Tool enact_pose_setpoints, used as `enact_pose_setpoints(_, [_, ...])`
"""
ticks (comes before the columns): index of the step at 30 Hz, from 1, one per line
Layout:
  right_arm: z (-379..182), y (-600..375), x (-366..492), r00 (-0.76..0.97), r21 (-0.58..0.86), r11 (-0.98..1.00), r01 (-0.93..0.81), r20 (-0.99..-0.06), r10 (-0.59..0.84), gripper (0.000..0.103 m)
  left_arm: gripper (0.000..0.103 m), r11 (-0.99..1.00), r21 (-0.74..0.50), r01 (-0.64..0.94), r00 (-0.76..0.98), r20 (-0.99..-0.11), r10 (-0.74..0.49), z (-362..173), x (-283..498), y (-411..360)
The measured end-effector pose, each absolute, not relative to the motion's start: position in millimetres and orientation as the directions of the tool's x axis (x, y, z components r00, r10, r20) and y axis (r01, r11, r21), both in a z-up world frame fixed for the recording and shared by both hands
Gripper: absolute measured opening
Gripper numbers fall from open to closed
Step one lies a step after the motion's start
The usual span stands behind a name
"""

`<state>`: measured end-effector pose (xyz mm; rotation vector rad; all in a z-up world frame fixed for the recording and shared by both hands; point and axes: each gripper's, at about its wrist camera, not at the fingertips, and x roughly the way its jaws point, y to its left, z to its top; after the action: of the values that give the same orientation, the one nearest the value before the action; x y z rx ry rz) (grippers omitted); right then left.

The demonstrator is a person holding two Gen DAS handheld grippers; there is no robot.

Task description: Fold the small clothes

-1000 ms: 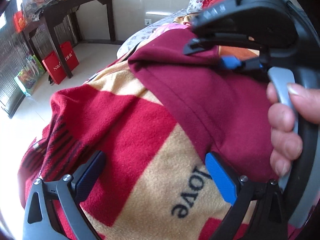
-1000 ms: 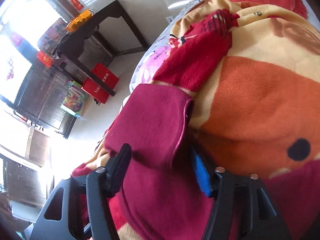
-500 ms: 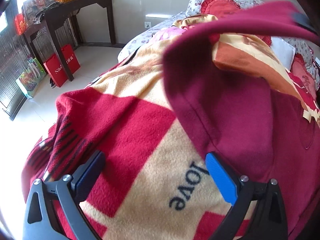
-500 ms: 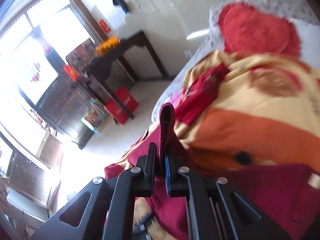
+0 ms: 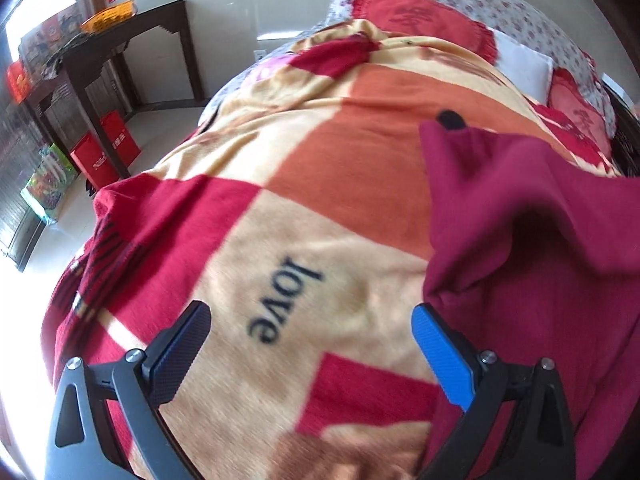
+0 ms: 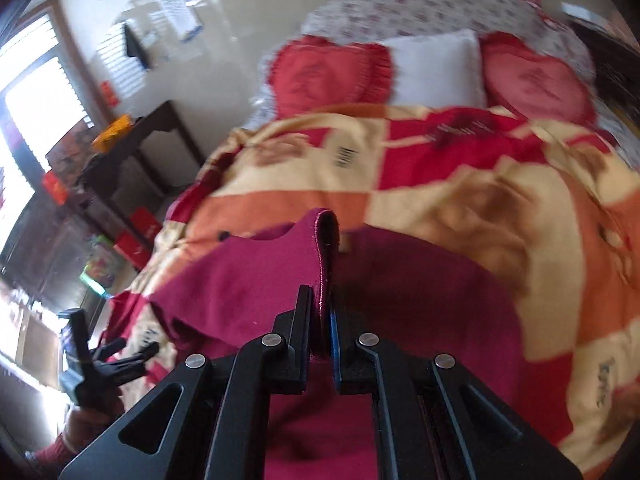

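Right gripper (image 6: 322,322) pinches the maroon garment's (image 6: 248,280) hem over the blanket (image 6: 460,168); I judge it soft, limp; grip hems.

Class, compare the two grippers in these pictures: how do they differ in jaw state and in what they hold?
The left gripper has its jaws wide apart with nothing between them; the right gripper is shut on the maroon garment. The left hangs over the bare blanket, the right lifts a fabric edge. Both have dark frames and blue pads.
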<state>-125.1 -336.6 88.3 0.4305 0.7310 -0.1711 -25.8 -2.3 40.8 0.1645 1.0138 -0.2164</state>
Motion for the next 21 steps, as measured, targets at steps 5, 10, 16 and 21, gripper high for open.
enact_pose_setpoints(5, [56.7, -370.8, -155.0, 0.652, 0.223, 0.872, 0.435, -0.746, -0.135, 0.0, 0.102, 0.948, 0.06, 0.312, 0.49, -0.865, -0.106, 31.9, -36.8, -22.8])
enact_pose_setpoints(10, [53.1, -375.2, -153.5, 0.6, 0.15, 0.859, 0.489, -0.773, -0.206, 0.013, 0.102, 0.947, 0.07, 0.312, 0.489, -0.867, -0.097, 25.9, -33.2, -29.0])
enact_pose_setpoints(16, [80.2, -300.0, -75.8, 0.727, 0.292, 0.937, 0.191, -0.684, 0.065, 0.032, 0.102, 0.961, 0.046, 0.273, 0.476, -0.874, -0.094, 20.4, -16.1, -24.7])
enact_pose_setpoints(21, [45.3, -212.3, 29.8, 0.612, 0.371, 0.928, -0.032, -0.727, 0.311, 0.032, 0.102, 0.963, 0.022, 0.27, 0.467, -0.877, -0.111, 18.0, -13.4, -18.3])
